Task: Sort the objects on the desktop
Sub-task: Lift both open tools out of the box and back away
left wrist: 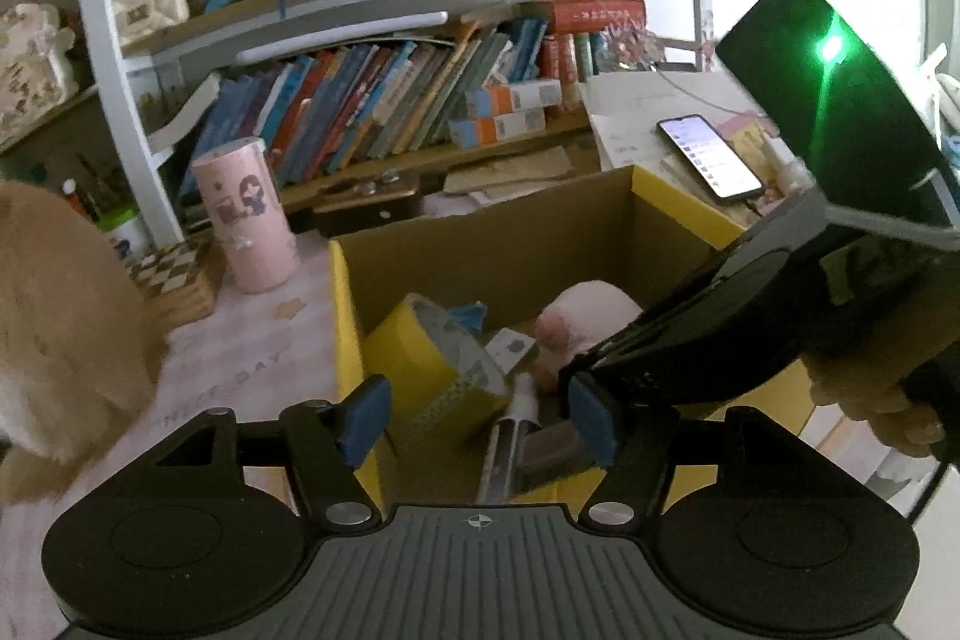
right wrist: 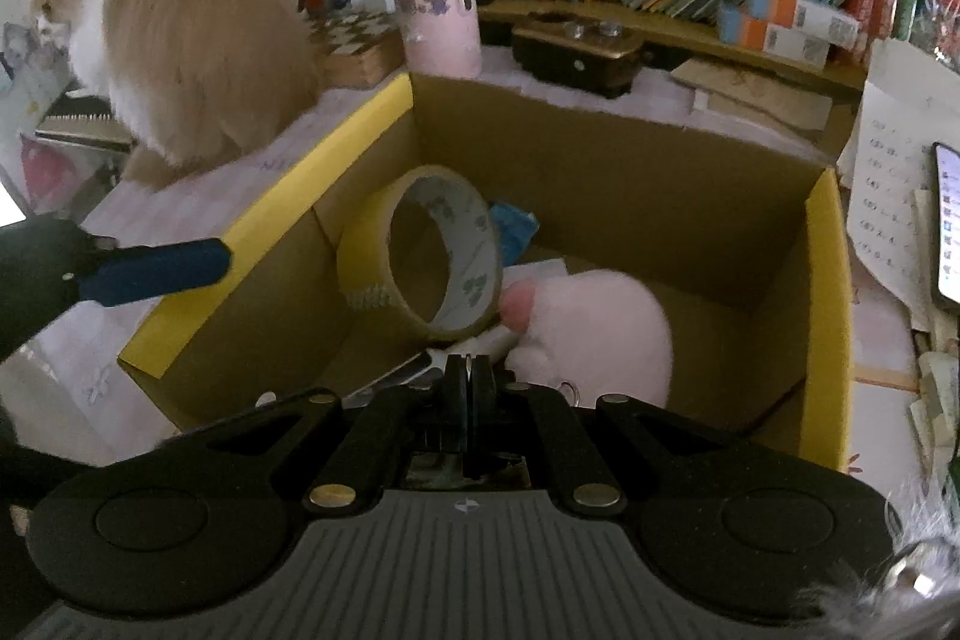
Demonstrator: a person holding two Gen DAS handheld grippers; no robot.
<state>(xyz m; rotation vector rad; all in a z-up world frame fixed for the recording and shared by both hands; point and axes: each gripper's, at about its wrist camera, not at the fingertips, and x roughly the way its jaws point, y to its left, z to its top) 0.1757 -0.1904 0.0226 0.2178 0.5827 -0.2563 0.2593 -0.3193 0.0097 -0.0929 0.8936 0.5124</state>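
Your left gripper (left wrist: pixel 477 415) has its blue-padded fingers (left wrist: pixel 363 418) spread about halfway, and nothing sits between them; they hang released over the near yellow edge of the open brown cardboard box (left wrist: pixel 480 244) on the desk (left wrist: pixel 252 358). Your right gripper (right wrist: pixel 468 370) has its fingers clenched flat against each other with nothing pinched in them, their tips poised just above the things lying in the box, between the tape and the toy. In the left wrist view that same gripper comes in from the right as a dark body, with a green light glowing on it.

Inside the box lie a wide roll of yellowish-brown packing tape (right wrist: pixel 420 250) standing on its edge, a soft pale pink plush toy (right wrist: pixel 594 334) touching it, a crumpled blue scrap (right wrist: pixel 510 226) behind the roll, and a slim white tube (left wrist: pixel 510 430) near the front wall.

The pale pink desk mat beside the box carries faint lettering that seems to read "NICE DAY" (left wrist: pixel 228 394), though blur makes it uncertain. A pink cylindrical canister (left wrist: pixel 246 214) with a cartoon figure stands by the box's far left corner. A fluffy orange-and-white cat (right wrist: pixel 180 40) sits on the desk left of the box.
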